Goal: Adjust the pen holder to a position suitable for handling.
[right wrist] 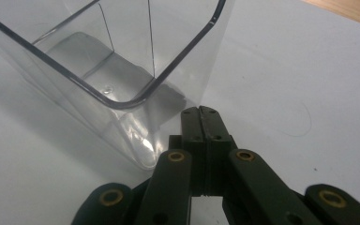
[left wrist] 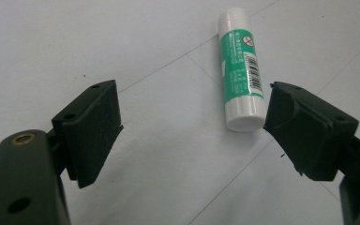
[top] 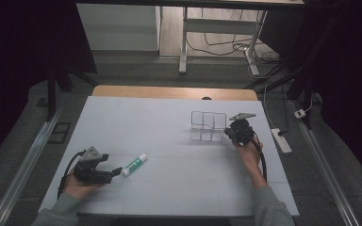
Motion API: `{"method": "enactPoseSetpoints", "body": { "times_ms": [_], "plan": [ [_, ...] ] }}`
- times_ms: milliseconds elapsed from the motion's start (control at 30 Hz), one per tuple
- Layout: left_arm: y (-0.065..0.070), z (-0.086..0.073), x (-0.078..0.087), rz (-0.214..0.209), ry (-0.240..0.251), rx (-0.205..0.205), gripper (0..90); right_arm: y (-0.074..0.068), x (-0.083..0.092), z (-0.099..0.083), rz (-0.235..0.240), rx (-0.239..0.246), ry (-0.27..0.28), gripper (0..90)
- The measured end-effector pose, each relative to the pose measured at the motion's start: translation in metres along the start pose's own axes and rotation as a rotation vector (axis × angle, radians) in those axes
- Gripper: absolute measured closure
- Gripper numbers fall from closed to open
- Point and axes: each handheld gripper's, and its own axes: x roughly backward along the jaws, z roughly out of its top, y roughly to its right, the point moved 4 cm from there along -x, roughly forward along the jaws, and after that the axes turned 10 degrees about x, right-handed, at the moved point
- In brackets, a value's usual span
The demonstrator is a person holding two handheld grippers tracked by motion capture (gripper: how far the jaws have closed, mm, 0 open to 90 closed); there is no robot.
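A green and white glue stick lies flat on the white sheet, front left. My left gripper rests just left of it, held by a hand. In the left gripper view the jaws stand wide open, and the glue stick lies ahead with its base beside the right jaw's tip, not between the jaws. A clear plastic box with dividers stands right of centre. My right gripper is at its right side, shut with nothing between the jaws. Its tips sit at the foot of the box's corner.
The white sheet covers a wooden table whose far edge shows. A power strip and cables lie on the floor at the right. A desk frame stands beyond the table, and a metal rail runs along the left.
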Motion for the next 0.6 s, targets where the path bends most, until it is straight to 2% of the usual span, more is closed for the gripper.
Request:
{"method": "enactPoseSetpoints", "body": {
  "times_ms": [600],
  "plan": [
    [0.001, -0.001, -0.002, 0.004, -0.009, -0.003, 18.5, -0.016, -0.009, 0.013, 0.017, 0.031, 0.013, 90.0]
  ]
}}
